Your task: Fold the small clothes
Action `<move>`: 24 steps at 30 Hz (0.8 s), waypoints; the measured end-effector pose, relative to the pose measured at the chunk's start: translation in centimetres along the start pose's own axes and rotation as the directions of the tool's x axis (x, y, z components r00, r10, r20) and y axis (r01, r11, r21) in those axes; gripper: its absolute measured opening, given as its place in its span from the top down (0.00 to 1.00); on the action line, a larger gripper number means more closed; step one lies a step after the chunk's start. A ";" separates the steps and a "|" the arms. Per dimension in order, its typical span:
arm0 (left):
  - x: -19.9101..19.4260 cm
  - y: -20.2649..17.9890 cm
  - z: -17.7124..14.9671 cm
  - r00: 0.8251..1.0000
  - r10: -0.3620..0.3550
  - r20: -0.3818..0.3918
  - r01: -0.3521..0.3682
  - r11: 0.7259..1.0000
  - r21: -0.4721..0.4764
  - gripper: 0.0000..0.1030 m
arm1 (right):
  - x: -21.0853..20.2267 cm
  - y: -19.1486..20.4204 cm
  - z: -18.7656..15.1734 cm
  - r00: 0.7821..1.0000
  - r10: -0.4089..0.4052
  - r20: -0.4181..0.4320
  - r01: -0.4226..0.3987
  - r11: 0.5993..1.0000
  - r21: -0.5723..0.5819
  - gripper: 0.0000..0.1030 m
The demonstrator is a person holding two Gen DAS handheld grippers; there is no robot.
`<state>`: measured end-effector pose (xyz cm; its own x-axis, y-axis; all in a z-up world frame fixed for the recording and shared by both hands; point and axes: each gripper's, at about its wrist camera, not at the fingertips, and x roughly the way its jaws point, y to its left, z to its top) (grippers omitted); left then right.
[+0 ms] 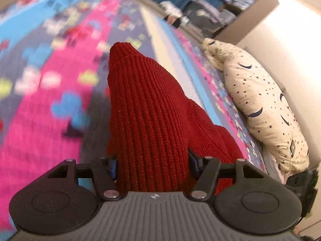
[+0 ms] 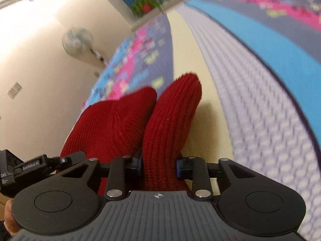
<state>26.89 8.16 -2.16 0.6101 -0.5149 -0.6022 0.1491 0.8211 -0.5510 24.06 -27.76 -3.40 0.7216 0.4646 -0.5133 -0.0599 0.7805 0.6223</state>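
Observation:
A dark red ribbed knit garment (image 1: 140,100) hangs bunched over a bright patterned bedspread (image 1: 50,92). In the left wrist view my left gripper (image 1: 153,166) is shut on a thick fold of it, and the knit fills the whole gap between the blue pads. In the right wrist view my right gripper (image 2: 158,166) is shut on a narrower fold of the same garment (image 2: 170,120), which rises ahead in two humps. Part of the left gripper's body (image 2: 30,166) shows at the left edge, close beside the right one. The fingertips are hidden in the knit.
A cream pillow with moons and stars (image 1: 260,104) lies along the bed's right side by a pale wall. The bedspread (image 2: 260,84) has blue, pink and pale dotted bands. A standing fan (image 2: 77,40) is beyond the bed. Cluttered shelves (image 1: 216,14) stand at the far end.

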 end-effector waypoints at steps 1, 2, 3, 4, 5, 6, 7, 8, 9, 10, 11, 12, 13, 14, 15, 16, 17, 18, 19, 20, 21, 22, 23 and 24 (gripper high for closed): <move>-0.2 -0.6 0.9 1.000 -0.008 0.028 0.007 1.000 0.024 0.34 | 0.0 0.5 0.8 0.999 0.015 0.041 -0.014 1.000 -0.013 0.74; -0.3 -1.0 2.1 0.998 -0.019 0.057 0.016 0.999 0.051 0.34 | 0.0 1.1 1.5 0.997 0.027 0.075 -0.024 0.999 -0.034 0.74; -0.2 -1.4 3.1 0.997 -0.027 0.077 0.022 0.997 0.071 0.34 | 0.2 1.7 2.6 0.993 0.043 0.113 -0.036 0.998 -0.058 0.74; 0.1 -1.7 4.4 0.995 -0.036 0.098 0.028 0.996 0.086 0.34 | 0.4 2.1 3.5 0.988 0.057 0.142 -0.047 0.996 -0.074 0.74; 0.3 -1.7 6.0 0.992 -0.042 0.117 0.031 0.995 0.093 0.34 | 0.9 2.7 4.8 0.981 0.079 0.175 -0.063 0.994 -0.093 0.74; 0.5 -1.6 7.4 0.991 -0.046 0.129 0.034 0.995 0.093 0.34 | 1.5 3.2 6.0 0.976 0.094 0.199 -0.073 0.991 -0.111 0.74; 0.8 -1.5 8.8 0.988 -0.051 0.148 0.037 0.994 0.101 0.34 | 2.3 3.6 7.2 0.971 0.106 0.216 -0.080 0.989 -0.125 0.74; 0.9 -1.4 9.9 0.984 -0.057 0.171 0.036 0.992 0.124 0.34 | 3.1 4.0 8.3 0.967 0.115 0.228 -0.086 0.987 -0.134 0.74; 1.1 -1.4 11.1 0.978 -0.059 0.199 0.029 0.988 0.151 0.34 | 4.1 4.3 9.3 0.964 0.124 0.236 -0.092 0.985 -0.142 0.74; 1.2 -1.0 12.1 0.975 -0.063 0.215 0.027 0.986 0.166 0.34 | 5.0 4.5 9.9 0.963 0.129 0.236 -0.095 0.984 -0.149 0.74; 1.5 -0.6 13.0 0.974 -0.066 0.218 0.027 0.984 0.177 0.34 | 6.2 4.6 10.6 0.967 0.127 0.220 -0.094 0.984 -0.154 0.74; 2.1 0.3 13.9 0.976 -0.063 0.209 0.024 0.982 0.188 0.31 | 7.6 4.5 11.2 0.976 0.116 0.183 -0.089 0.985 -0.149 0.73; 3.1 1.5 14.6 0.982 -0.044 0.185 0.009 0.983 0.183 0.26 | 9.3 3.9 11.7 0.988 0.093 0.127 -0.075 0.988 -0.135 0.70; 4.2 2.9 15.2 0.989 -0.003 0.150 -0.020 0.988 0.151 0.25 | 11.5 3.1 12.0 0.997 0.042 0.057 -0.036 0.993 -0.115 0.68; 5.3 4.3 15.7 0.991 0.075 0.109 -0.087 0.990 0.112 0.25 | 13.6 2.3 12.0 0.998 -0.050 -0.024 0.047 0.993 -0.107 0.64; 5.6 5.2 15.7 0.978 0.187 0.088 -0.195 0.977 0.087 0.29 | 14.5 1.6 12.0 0.986 -0.157 -0.057 0.151 0.983 -0.101 0.63; 5.1 5.7 15.4 0.963 0.249 0.108 -0.259 0.962 0.087 0.29 | 14.2 1.1 12.0 0.976 -0.216 -0.037 0.212 0.974 -0.081 0.64; 3.7 6.0 14.5 0.957 0.242 0.162 -0.259 0.961 0.097 0.29 | 13.2 0.7 12.0 0.980 -0.198 0.003 0.198 0.979 -0.054 0.64; 2.3 6.1 13.6 0.958 0.208 0.199 -0.230 0.968 0.096 0.29 | 12.0 0.5 11.7 0.989 -0.144 0.030 0.145 0.988 -0.042 0.64; 1.2 6.3 12.7 0.961 0.180 0.212 -0.202 0.975 0.089 0.29 | 11.1 0.8 11.3 0.995 -0.092 0.033 0.094 0.994 -0.051 0.64; 0.5 6.4 11.6 0.964 0.158 0.213 -0.180 0.980 0.084 0.29 | 10.6 1.3 10.6 0.999 -0.036 0.016 0.037 0.996 -0.075 0.60; 0.3 6.5 10.3 0.971 0.137 0.198 -0.158 0.983 0.091 0.29 | 10.4 1.8 9.9 1.000 0.005 -0.010 -0.006 0.995 -0.102 0.51; 1.0 6.6 8.9 0.978 0.143 0.154 -0.161 0.981 0.112 0.29 | 11.0 2.6 8.9 0.998 0.027 -0.064 -0.036 0.988 -0.152 0.45; 2.3 6.6 7.4 0.977 0.191 0.091 -0.203 0.968 0.150 0.27 | 11.9 3.2 7.9 0.992 0.009 -0.122 -0.034 0.978 -0.208 0.35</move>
<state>35.02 14.25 -2.89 0.6955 -0.3245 -0.6411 0.1371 0.9358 -0.3249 37.94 -23.03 -2.85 0.6312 0.5190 -0.5764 -0.2263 0.8340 0.5032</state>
